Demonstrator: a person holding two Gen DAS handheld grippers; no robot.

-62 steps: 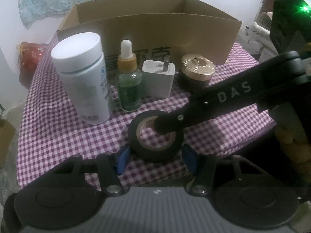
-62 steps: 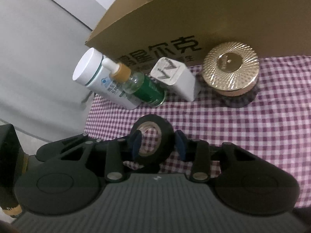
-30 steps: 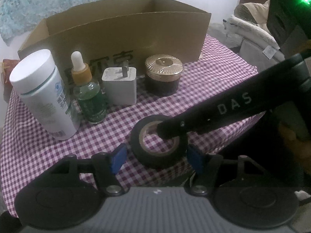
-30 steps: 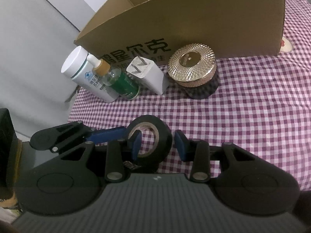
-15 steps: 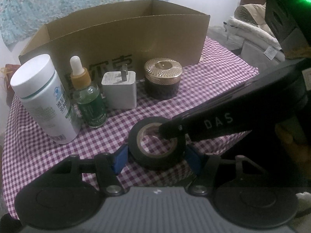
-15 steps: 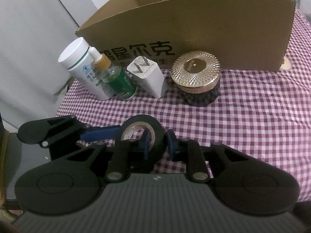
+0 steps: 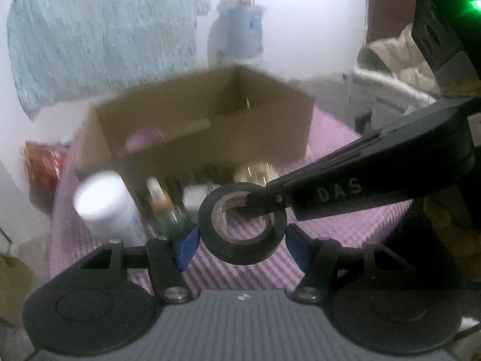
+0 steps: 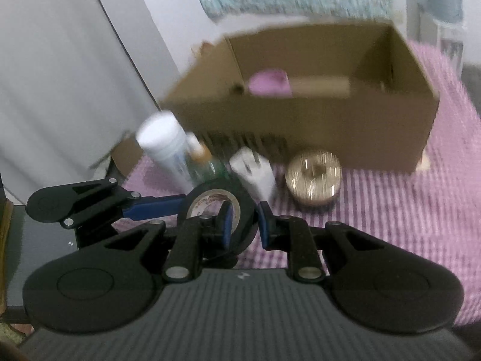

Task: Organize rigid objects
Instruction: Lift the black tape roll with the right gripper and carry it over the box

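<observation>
A black tape roll (image 7: 243,254) (image 8: 216,188) hangs in the air above the purple checked cloth (image 7: 345,225). My left gripper (image 7: 242,242) has its blue pads pressed on the roll's two outer sides. My right gripper (image 8: 245,222) is shut on the roll's wall, one finger through the hole and one outside. In the left wrist view the right gripper's fingers (image 7: 261,204) reach in from the right. Behind the roll stand a white bottle (image 7: 105,207), a dropper bottle (image 7: 162,207), a white plug (image 8: 255,171) and a gold-lidded jar (image 8: 312,177).
An open cardboard box (image 7: 204,150) (image 8: 300,126) stands behind the row of objects, with a pink thing (image 8: 269,82) inside at its left. A grey wall or curtain (image 8: 75,75) lies left of the table. The cloth to the right of the jar is bare.
The right gripper's jaws closed onto the tape roll's wall. Both grippers then rose together, lifting the roll off the cloth, and both views now look into the box.
</observation>
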